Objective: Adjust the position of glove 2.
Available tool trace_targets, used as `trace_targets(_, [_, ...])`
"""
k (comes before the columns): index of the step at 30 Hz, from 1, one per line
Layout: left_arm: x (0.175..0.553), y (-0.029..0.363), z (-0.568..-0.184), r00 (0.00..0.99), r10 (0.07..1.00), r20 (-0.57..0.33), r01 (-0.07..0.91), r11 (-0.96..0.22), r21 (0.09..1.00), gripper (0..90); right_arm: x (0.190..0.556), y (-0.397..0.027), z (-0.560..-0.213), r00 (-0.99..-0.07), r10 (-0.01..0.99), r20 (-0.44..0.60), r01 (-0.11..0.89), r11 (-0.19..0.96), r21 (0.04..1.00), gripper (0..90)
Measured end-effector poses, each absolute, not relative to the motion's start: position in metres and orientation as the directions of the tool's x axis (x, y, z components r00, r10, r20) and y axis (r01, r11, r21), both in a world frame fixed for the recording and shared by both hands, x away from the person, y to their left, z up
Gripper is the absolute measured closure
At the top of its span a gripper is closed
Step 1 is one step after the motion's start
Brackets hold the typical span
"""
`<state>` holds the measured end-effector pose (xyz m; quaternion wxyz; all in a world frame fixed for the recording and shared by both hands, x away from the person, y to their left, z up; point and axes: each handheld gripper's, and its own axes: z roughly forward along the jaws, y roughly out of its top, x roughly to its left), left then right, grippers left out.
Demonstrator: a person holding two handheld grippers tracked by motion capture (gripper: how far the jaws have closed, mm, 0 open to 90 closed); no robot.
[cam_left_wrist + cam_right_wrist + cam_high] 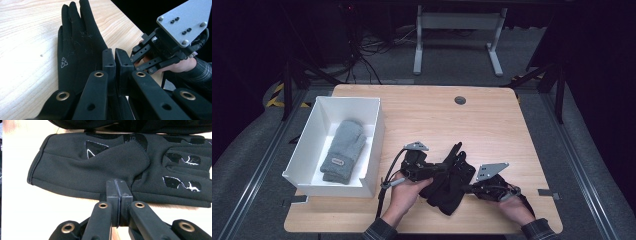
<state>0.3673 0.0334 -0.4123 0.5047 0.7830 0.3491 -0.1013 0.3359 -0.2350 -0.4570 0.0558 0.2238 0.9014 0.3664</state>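
Jaws of both grippers pressed together (nothing visibly pinched), beside the black glove [451, 181] on the table [492, 125].

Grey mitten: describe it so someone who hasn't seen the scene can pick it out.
On the wooden table, look to the left edge for the white box. The grey mitten lies flat inside it, cuff toward the person. It is knitted, light grey and has a small label on the cuff, unlike the black glove between the two grippers.
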Motion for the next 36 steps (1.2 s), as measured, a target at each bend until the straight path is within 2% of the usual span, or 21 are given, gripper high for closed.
trace_targets(19, [0.364,0.01,-0.426,0.73,0.451,-0.514,0.662,-0.28,0.695,87.2,0.343,-0.216,-0.459,-0.901,0.43,0.055,0.343,0.63,0.697,90.0])
trace_targets(24, [0.363,0.008,-0.428,0.736,0.432,-0.521,0.658,-0.279,0.699,83.1,0.342,-0.221,-0.457,-0.898,0.436,0.055,0.347,0.626,0.698,90.0])
trace_targets(29, [0.362,0.006,-0.428,0.743,0.433,-0.511,0.65,-0.283,0.705,74.8,0.34,-0.252,-0.45,-0.865,0.5,0.046,0.378,0.587,0.716,81.6])
trace_targets(32, [0.36,0.005,-0.428,0.758,0.425,-0.494,0.635,-0.311,0.707,82.8,0.339,-0.271,-0.447,-0.84,0.54,0.049,0.403,0.56,0.724,77.4])
trace_targets(34, [0.358,0.002,-0.429,0.771,0.417,-0.482,0.624,-0.343,0.702,88.8,0.339,-0.284,-0.445,-0.822,0.567,0.054,0.418,0.538,0.732,71.7])
trace_targets(36, [0.354,-0.005,-0.433,0.788,0.412,-0.458,0.607,-0.39,0.693,90.0,0.34,-0.297,-0.444,-0.794,0.606,0.046,0.432,0.51,0.744,61.9])
